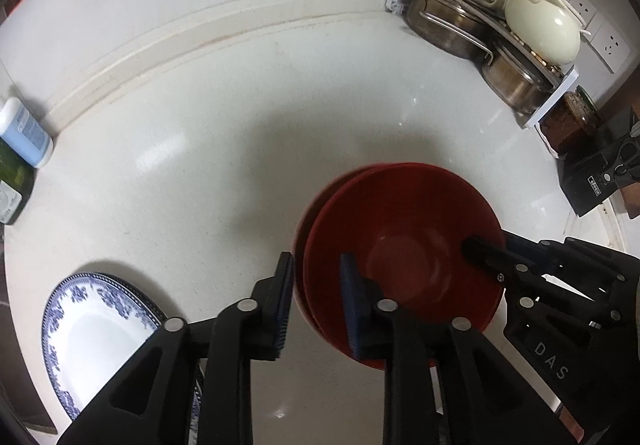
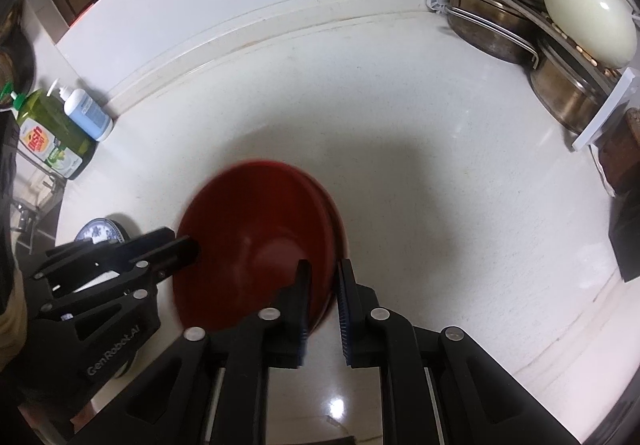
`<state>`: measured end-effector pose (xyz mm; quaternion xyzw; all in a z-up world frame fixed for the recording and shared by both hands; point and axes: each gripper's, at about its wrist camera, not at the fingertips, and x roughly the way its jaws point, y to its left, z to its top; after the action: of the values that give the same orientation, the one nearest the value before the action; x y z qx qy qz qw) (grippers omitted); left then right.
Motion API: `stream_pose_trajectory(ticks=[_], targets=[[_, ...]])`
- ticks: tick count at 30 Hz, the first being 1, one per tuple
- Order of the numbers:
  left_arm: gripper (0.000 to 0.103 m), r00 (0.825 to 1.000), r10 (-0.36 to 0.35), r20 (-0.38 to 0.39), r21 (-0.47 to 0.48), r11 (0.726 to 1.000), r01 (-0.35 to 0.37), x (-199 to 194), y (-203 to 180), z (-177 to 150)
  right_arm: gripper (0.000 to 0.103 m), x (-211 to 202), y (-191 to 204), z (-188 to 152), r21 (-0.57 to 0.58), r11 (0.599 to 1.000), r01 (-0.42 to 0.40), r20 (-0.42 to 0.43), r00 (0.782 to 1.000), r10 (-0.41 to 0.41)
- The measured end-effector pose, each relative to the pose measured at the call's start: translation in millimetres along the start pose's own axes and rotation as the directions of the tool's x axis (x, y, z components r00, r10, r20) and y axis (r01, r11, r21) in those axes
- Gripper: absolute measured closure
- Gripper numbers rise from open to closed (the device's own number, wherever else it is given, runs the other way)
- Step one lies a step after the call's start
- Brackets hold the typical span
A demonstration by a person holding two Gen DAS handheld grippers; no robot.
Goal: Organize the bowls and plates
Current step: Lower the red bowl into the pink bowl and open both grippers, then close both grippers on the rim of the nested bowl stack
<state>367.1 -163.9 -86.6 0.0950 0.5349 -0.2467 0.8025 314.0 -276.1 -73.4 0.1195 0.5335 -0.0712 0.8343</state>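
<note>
Jaws of left gripper (image 1: 316, 261) parted, one pad outside and one inside the near rim of two nested glossy red bowls (image 1: 400, 229), neither visibly pressing; jaws of right gripper (image 2: 324, 265) nearly closed and pinching the opposite rim, though which of the two rims cannot be told. Bowls near centre of the left wrist view, toward 5 o'clock, upper bowl seated slightly off-centre in the lower, on the speckled white stone countertop (image 1: 200, 165). Probable reason for the two-sided hold: steadying the stack from both rims while the upper bowl settles, the left side apparently letting go. Round blue-and-white patterned porcelain plate (image 1: 92, 321) at 8 o'clock, well apart from the bowls, partly hidden behind the left gripper. White corner rack of steel pans and cream pots (image 1: 452, 29) at 1 o'clock; white-and-blue pump bottle (image 2: 86, 113) and green dish-soap bottle (image 2: 52, 137) at 9 o'clock in the right wrist view; dark box (image 1: 592, 181) at 3 o'clock. Nothing between bowls and plate except open counter; only the left gripper's own body across that path.
</note>
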Motion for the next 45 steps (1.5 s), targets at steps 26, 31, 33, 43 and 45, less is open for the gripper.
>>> stream_pose_trajectory(ticks=[26,31,33,43,45], targets=[[0.057,0.997,0.039,0.066,-0.018,0.999,-0.038,-18.8,17.7,4.7,0.059,-17.5,6.9,-0.8,0.018,1.0,0.023,0.08,0.996,-0.025],[0.057,0.998,0.056,0.035,-0.011,0.998,-0.056,-6.5,19.7,4.3,0.059,-9.8,5.5,-1.1,0.032,0.999,0.034,0.068,0.997,-0.036],[0.057,0.998,0.066,0.024,-0.007,0.998,-0.065,-1.2,19.7,3.0,0.059,-5.8,4.7,-1.6,0.04,0.999,0.034,0.06,0.998,-0.036],[0.055,1.0,0.03,-0.008,0.015,0.999,-0.03,12.0,12.0,1.3,0.059,11.0,-6.0,-3.5,0.087,0.996,0.015,0.034,0.999,-0.018],[0.055,0.999,0.029,-0.025,0.017,0.999,-0.028,19.9,9.6,2.3,0.059,14.3,-6.3,-3.9,0.088,0.996,0.01,0.029,1.0,-0.013]])
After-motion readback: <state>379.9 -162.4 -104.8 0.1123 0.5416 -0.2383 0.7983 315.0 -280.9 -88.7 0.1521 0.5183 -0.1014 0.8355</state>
